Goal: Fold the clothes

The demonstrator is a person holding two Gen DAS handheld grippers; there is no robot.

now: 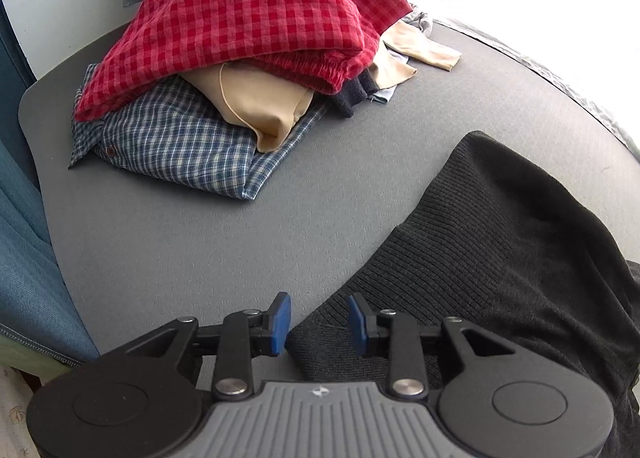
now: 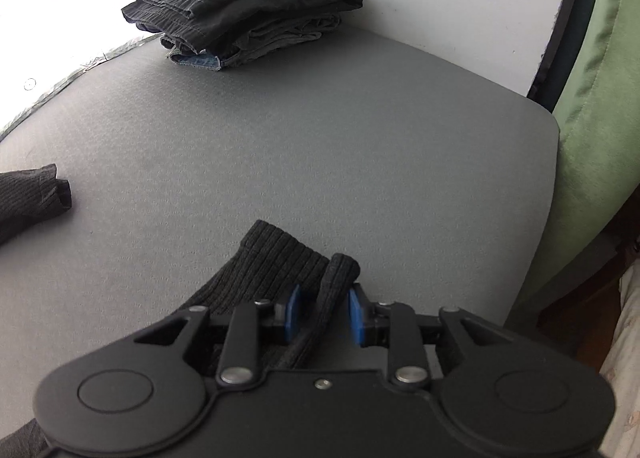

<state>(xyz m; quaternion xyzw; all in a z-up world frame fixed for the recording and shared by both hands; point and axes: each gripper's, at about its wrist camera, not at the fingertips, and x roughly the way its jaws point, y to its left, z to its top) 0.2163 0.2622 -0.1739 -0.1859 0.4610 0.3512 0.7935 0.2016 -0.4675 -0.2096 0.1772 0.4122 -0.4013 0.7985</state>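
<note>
Ribbed black knit sweater (image 1: 500,242), matt grey felt-like table (image 1: 180,242), crinkled red checked cloth (image 1: 248,10)

A sweater (image 1: 500,258) lay on the counter (image 1: 180,250) beneath and right of the left tongs (image 1: 319,318). A heap of clothes (image 1: 240,58) sat ahead-left; folded trousers (image 2: 240,6) lay far ahead of the right tongs (image 2: 324,312).

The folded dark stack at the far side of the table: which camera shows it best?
The right wrist view. The folded dark stack sits whole and unobstructed there at the far edge of the grey table, with denim showing at the bottom. The left wrist view does not show it, only an unfolded pile topped by red check.
</note>
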